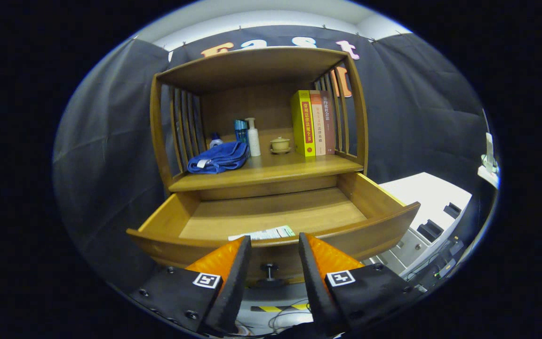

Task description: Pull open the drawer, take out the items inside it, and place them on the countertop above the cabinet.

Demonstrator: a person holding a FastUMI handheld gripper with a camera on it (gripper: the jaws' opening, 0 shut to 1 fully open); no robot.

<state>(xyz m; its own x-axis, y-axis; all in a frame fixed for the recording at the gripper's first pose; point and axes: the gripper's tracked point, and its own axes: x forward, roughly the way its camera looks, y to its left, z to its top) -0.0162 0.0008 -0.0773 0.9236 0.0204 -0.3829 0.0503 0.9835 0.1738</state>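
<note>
The gripper [274,247] points level and forward; its two fingers [233,278] stand parted with a clear gap between them; nothing is held between the pads.

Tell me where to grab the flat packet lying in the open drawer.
The packet lies flat on the drawer floor, tight behind the front wall. Probably come from above, behind that wall, and pinch its two long edges. The gripper is open, empty, above the knob.

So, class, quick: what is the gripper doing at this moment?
Gripper: open, holding nothing, fingers apart in front of the pulled-out drawer, with its knob between them.
</note>
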